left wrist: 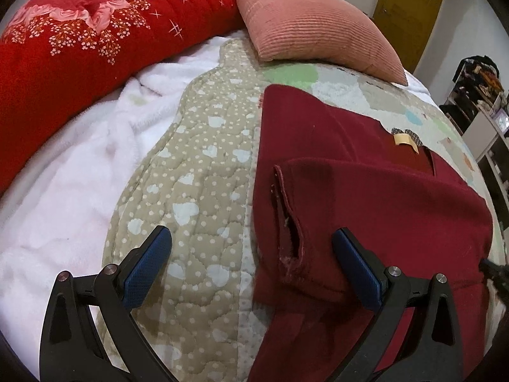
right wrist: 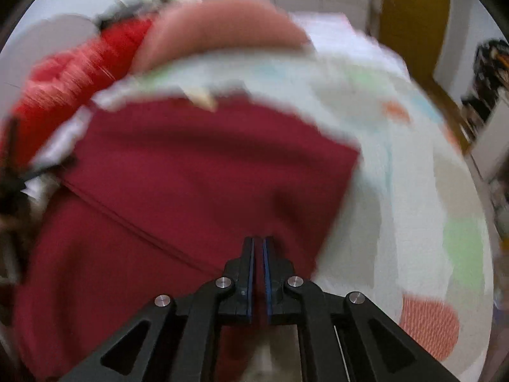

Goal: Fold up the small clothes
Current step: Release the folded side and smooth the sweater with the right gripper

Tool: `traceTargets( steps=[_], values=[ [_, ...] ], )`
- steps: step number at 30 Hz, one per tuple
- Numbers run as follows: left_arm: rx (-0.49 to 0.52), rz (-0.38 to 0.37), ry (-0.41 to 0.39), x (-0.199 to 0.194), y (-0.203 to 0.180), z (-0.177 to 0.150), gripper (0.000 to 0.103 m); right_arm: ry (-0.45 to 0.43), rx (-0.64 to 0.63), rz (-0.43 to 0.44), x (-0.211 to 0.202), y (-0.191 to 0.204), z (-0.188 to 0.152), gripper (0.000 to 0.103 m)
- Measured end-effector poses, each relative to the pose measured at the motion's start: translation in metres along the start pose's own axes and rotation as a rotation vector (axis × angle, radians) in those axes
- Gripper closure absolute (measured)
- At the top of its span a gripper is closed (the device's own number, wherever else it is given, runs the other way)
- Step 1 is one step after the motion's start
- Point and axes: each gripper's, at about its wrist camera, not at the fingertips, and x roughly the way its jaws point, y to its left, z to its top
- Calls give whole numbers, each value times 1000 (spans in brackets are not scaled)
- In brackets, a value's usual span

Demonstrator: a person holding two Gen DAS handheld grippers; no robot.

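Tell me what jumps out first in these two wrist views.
The dark red garment dominates, spread on the patchwork quilt, partly folded with a sleeve opening facing the open left gripper. In the blurred right wrist view the right gripper is shut on the garment's near edge. Behind lie a pink ribbed pillow and a bright red floral blanket.

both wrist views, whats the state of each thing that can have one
left gripper: open, holding nothing
right gripper: shut on the dark red garment
dark red garment: partly folded, flat on the quilt
pink pillow: lying on the bed
yellow door: closed
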Motion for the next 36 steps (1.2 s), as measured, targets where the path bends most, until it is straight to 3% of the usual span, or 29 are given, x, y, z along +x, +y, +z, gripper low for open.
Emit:
traceTargets(
  steps=[3, 4, 6, 10, 14, 17, 19, 22, 23, 24, 25, 30, 33, 36],
  values=[
    [4, -1, 0, -5, 2, -3, 1, -51, 86, 22, -23, -15, -7, 99],
    [1, -1, 2, -7, 2, -4, 1, -72, 89, 4, -33, -14, -12, 95],
    [-7, -5, 0, -15, 4, -9, 1, -81, 77, -24, -46, -10, -21, 77],
    [18, -1, -8, -38, 2, -25, 1, -103, 123, 61, -70, -6, -53, 70],
    [77, 16, 0, -63, -2, -51, 1, -56, 148, 138, -75, 1, -81, 58],
    [78, 11, 8, -76, 3, -71, 1, -47, 184, 154, -69, 1, -89, 58],
    [68, 3, 31, -80, 5, -86, 1, -67, 255, 216, -59, -4, -87, 57],
    [69, 13, 71, -82, 6, -103, 1, -88, 349, 219, -40, -9, -81, 57],
    [73, 23, 79, -83, 6, -108, 1, -111, 362, 230, -39, -8, -78, 62],
    [77, 34, 85, -85, 6, -113, 1, -119, 350, 234, -39, -5, -75, 91],
    [79, 36, 87, -88, 7, -118, 1, -110, 322, 215, -39, -1, -72, 97],
    [86, 34, 92, -99, 10, -137, 1, -94, 207, 26, -52, 5, -76, 97],
    [87, 35, 93, -105, 12, -146, 1, -93, 229, 30, -55, 7, -80, 97],
    [98, 40, 87, -112, 12, -154, 1, -117, 229, 89, -75, 7, -85, 96]
  ],
)
